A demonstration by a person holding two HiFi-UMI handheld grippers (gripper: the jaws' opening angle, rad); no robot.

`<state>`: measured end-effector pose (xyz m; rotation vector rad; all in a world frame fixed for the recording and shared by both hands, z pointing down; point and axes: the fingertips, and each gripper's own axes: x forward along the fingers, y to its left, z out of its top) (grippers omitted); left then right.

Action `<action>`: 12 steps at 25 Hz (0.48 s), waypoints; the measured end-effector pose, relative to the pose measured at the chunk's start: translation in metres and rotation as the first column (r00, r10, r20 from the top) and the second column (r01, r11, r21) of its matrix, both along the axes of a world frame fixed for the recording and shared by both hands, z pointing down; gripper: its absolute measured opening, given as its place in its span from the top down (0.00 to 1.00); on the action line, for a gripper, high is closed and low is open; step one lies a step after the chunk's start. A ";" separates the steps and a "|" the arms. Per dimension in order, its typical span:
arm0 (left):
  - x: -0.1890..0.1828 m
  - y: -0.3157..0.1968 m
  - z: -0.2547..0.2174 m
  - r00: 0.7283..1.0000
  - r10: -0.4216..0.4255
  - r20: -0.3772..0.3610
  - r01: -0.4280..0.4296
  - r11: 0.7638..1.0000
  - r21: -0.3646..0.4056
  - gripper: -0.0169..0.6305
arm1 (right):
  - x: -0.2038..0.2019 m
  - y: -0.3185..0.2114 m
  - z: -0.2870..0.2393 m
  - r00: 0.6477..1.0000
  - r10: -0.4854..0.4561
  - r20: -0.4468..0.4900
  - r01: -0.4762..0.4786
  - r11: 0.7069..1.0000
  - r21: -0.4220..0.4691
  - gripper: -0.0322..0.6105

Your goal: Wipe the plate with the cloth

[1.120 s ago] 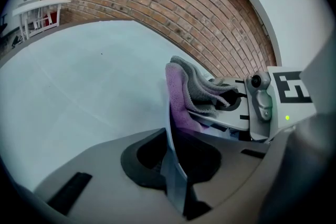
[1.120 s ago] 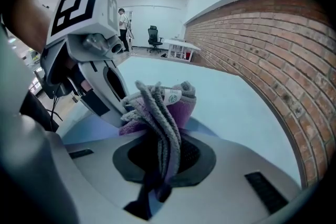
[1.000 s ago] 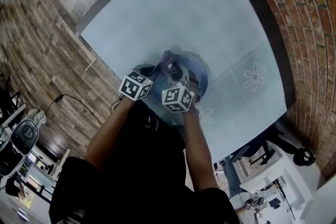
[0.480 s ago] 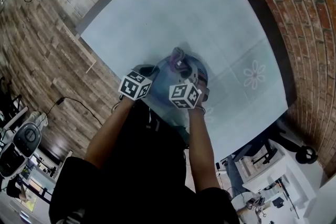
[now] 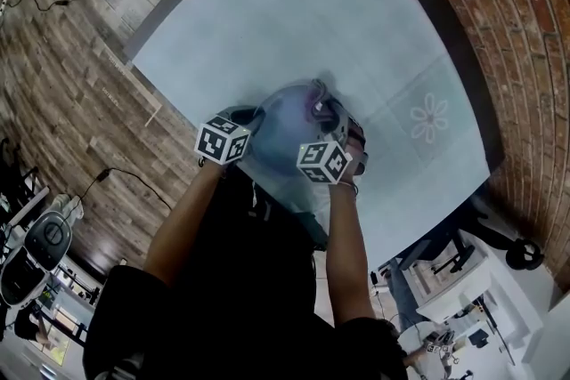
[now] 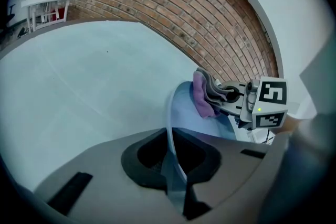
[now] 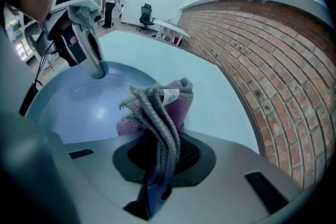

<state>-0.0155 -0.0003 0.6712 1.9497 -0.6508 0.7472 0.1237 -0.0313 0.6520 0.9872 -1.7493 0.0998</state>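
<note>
A pale blue plate (image 5: 283,134) (image 7: 79,107) (image 6: 184,107) is held tilted above the table. My left gripper (image 6: 176,176) (image 5: 242,122) is shut on the plate's rim at its near left edge. My right gripper (image 7: 157,165) (image 5: 331,125) is shut on a folded grey and purple cloth (image 7: 160,105) (image 6: 203,94) (image 5: 316,107). The cloth presses against the plate's face on its right side. In the right gripper view the left gripper (image 7: 86,50) grips the far rim of the plate.
A light blue tablecloth (image 5: 312,22) with a white flower print (image 5: 429,118) covers the table. A brick wall (image 5: 499,22) runs along the right. Wooden floor (image 5: 62,67) with cables lies at the left. Chairs and white desks stand far off.
My right gripper has carried the cloth across the plate, from its near left part toward its far right side. The left gripper and plate shifted slightly left.
</note>
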 end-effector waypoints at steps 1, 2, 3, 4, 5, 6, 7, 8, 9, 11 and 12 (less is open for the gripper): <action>0.000 0.000 0.000 1.000 -0.004 -0.002 0.004 1.000 0.000 0.89 | 0.004 0.003 0.000 1.000 -0.003 -0.015 0.003 1.000 -0.003 0.85; 0.000 0.000 0.000 1.000 -0.008 -0.003 0.008 1.000 0.000 0.89 | 0.007 0.006 0.000 1.000 -0.008 -0.028 0.008 1.000 -0.006 0.85; 0.000 0.000 -0.001 1.000 -0.012 -0.004 0.012 1.000 0.000 0.89 | 0.010 0.010 -0.001 0.999 -0.013 -0.039 0.013 1.000 -0.010 0.85; 0.000 0.001 -0.001 1.000 -0.017 -0.004 0.017 1.000 -0.001 0.89 | 0.013 0.013 -0.001 0.999 -0.018 -0.048 0.018 1.000 -0.013 0.85; 0.000 0.001 0.000 1.000 -0.022 -0.006 0.022 1.000 -0.002 0.90 | 0.015 0.017 -0.001 0.998 -0.023 -0.055 0.022 1.000 -0.015 0.85; 0.000 0.001 0.000 1.000 -0.027 -0.008 0.027 1.000 -0.004 0.90 | 0.018 0.020 0.000 0.998 -0.025 -0.059 0.025 1.000 -0.017 0.85; 0.001 0.000 0.000 0.999 -0.032 -0.011 0.032 0.999 -0.007 0.90 | 0.021 0.023 0.000 0.998 -0.028 -0.063 0.027 0.999 -0.021 0.85; 0.002 0.000 0.000 0.999 -0.036 -0.013 0.036 0.999 -0.008 0.90 | 0.024 0.026 0.000 0.997 -0.032 -0.070 0.030 0.999 -0.026 0.85; 0.002 0.000 0.000 0.999 -0.040 -0.013 0.040 0.999 -0.008 0.90 | 0.027 0.030 0.000 0.996 -0.035 -0.077 0.033 0.999 -0.033 0.85; 0.002 0.000 0.000 0.999 -0.042 -0.008 0.042 0.999 -0.002 0.90 | 0.030 0.039 0.000 0.995 -0.041 -0.088 0.037 0.998 -0.051 0.85; 0.002 0.000 0.000 0.999 -0.043 -0.005 0.043 0.999 0.002 0.90 | 0.031 0.043 0.000 0.995 -0.043 -0.091 0.038 0.997 -0.060 0.85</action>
